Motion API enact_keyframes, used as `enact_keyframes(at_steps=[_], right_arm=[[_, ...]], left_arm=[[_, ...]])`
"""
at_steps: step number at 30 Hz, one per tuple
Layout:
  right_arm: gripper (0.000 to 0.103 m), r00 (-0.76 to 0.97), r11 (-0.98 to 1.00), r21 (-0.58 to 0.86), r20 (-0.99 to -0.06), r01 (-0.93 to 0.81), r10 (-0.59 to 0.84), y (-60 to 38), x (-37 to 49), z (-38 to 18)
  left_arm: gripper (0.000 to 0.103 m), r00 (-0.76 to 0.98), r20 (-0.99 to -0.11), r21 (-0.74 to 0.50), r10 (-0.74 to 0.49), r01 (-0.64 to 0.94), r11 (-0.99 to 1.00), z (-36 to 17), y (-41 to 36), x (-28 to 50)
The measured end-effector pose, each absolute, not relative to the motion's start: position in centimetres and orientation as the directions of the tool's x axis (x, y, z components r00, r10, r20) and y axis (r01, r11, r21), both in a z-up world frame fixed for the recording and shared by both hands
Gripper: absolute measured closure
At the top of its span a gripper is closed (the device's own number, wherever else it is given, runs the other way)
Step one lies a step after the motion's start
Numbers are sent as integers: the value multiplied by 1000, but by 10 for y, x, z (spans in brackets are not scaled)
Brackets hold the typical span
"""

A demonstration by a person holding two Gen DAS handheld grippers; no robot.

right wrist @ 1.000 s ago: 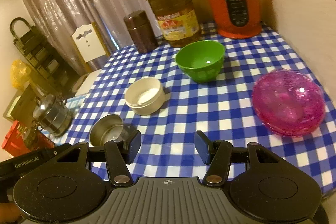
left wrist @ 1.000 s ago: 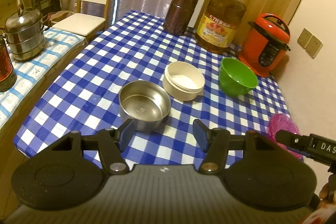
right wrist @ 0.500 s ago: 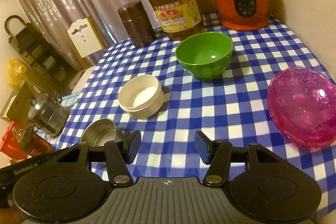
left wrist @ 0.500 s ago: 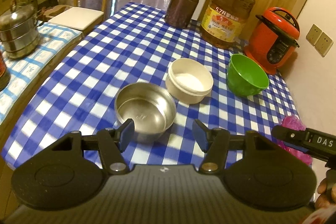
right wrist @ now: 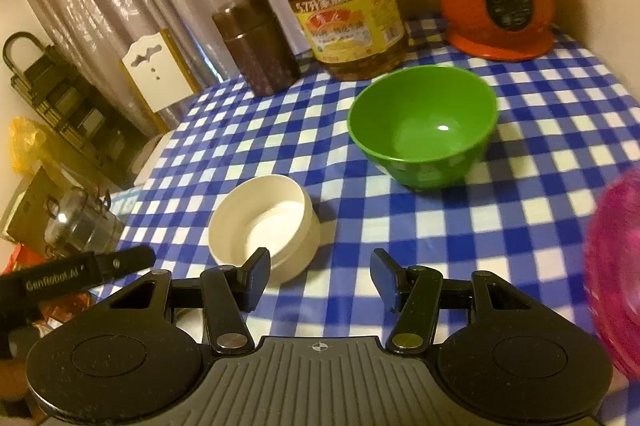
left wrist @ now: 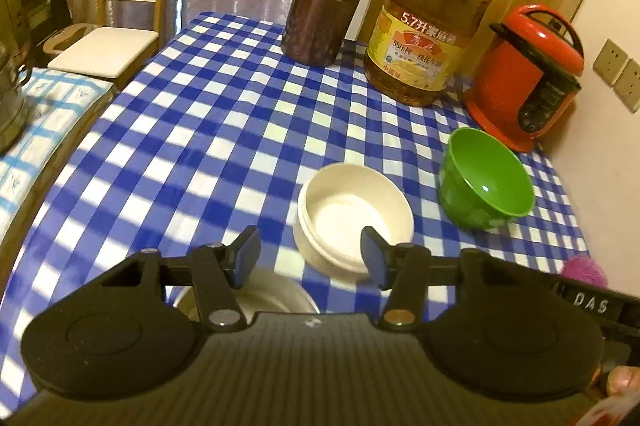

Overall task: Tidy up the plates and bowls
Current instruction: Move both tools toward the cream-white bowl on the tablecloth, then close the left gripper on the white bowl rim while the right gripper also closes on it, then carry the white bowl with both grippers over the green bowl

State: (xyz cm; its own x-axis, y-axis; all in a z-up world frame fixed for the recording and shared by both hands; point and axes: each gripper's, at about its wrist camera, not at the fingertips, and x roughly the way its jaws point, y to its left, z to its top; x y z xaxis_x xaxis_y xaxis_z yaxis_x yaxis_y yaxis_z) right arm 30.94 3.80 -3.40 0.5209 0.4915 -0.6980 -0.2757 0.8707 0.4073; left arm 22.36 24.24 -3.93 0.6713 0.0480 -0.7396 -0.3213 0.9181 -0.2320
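Blue-and-white checked tablecloth, glossy and a little creased, spread over a table pushed against a pale wall, with sheer grey curtains and a white chair behind. Along the far edge, left to right: a dark brown cylindrical canister, a big amber oil jug with yellow cap and label, a squat red pressure cooker. Off the table's left side, a steel stacked pot on a lower surface. Centre of the cloth: a cream bowl, matte, straight-walled with a stepped foot — well apart from the round glossy green bowl to its right. Nearest the left gripper, a steel bowl, shiny, now mostly hidden under the gripper body, only its far rim showing. At the right edge, a stack of pink translucent textured plates, cut off by the frame in the right wrist view, a mere sliver in the left. Left jaws closing, narrower than a second ago, nothing between the pads: released, with the cream bowl just past the right pad. Right gripper likewise released, jaws apart over bare cloth, with the cream bowl beside its left finger. Compared with a second earlier, both views closer and lower to the table: steel bowl slid from open view to beneath the left gripper, cream and green bowls larger, pink plates pushed to the frame edge.
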Motion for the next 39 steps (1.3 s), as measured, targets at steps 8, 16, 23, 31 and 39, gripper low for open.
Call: enact_keyframes(at_steps=[8,16,23,31,39], right_arm=[[49,465,857,442,-720,-266,516,58,353,-71],[65,429,843,462,-726,-275,537,78,379,-92],[74,396,836,484,-736,-259,549,84,390,-106],[84,395,835,487,-735,-257,550,88,394,-109],[86,387,837,491,-742,-242,548,89,395,-108]], left_arm=[[64,613,-790,-213,12,-292,932,-73,258,272],[69,575,-818,-187,4,-272,944,-96,263,299],[82,559,-829,-165,3,-250,954,-106,260,314],[90,534,-845,-146,8,-245,958,-114,261,319],[93,524,-852,-143,-4,-225,964,-113,256,318]])
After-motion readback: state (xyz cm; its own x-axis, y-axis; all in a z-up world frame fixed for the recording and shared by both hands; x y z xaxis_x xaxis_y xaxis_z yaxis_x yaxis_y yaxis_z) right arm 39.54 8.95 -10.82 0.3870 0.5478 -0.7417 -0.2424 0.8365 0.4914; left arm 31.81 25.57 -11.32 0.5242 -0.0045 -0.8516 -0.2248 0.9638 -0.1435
